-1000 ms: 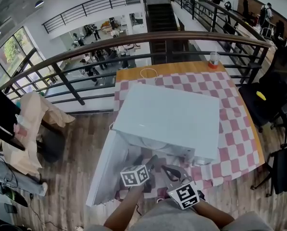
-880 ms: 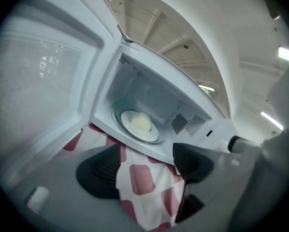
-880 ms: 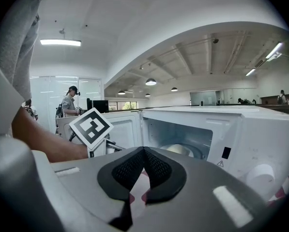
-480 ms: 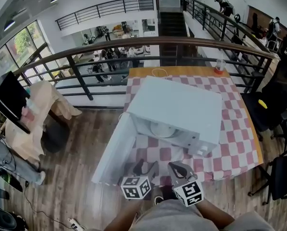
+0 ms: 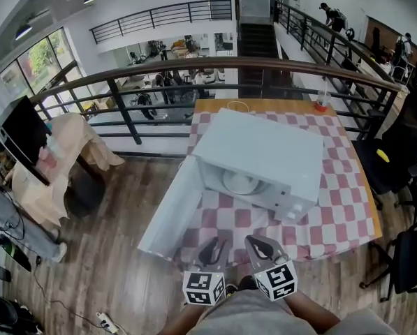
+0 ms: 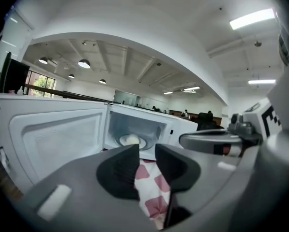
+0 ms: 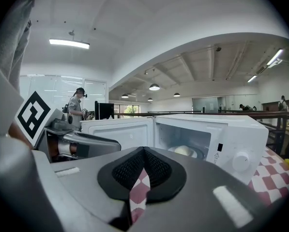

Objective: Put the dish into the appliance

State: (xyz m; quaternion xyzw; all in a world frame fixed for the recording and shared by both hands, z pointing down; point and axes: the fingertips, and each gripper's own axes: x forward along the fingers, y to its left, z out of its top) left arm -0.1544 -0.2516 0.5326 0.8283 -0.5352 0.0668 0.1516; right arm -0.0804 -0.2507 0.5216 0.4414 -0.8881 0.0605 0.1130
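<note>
The white microwave (image 5: pixel 264 155) is sitting on the checked tablecloth (image 5: pixel 334 222), its door (image 5: pixel 170 211) hanging wide open to the left and reaching out past the table's near-left edge. The mouth of the cavity is facing the person, with a bare strip of cloth lying between it and the two grippers. The dish (image 5: pixel 239 182) is resting flat inside the cavity, toward its middle, clear of the walls. Being round, it is showing no long axis. The left gripper (image 5: pixel 211 248) is hovering over the near edge of the table, its fingers closing on a narrow gap with nothing but cloth showing through. Just beside it, the right gripper (image 5: pixel 258 246) is holding its fingers pressed together at the tips, empty. A railing (image 5: pixel 194 68) is running behind the table.
</note>
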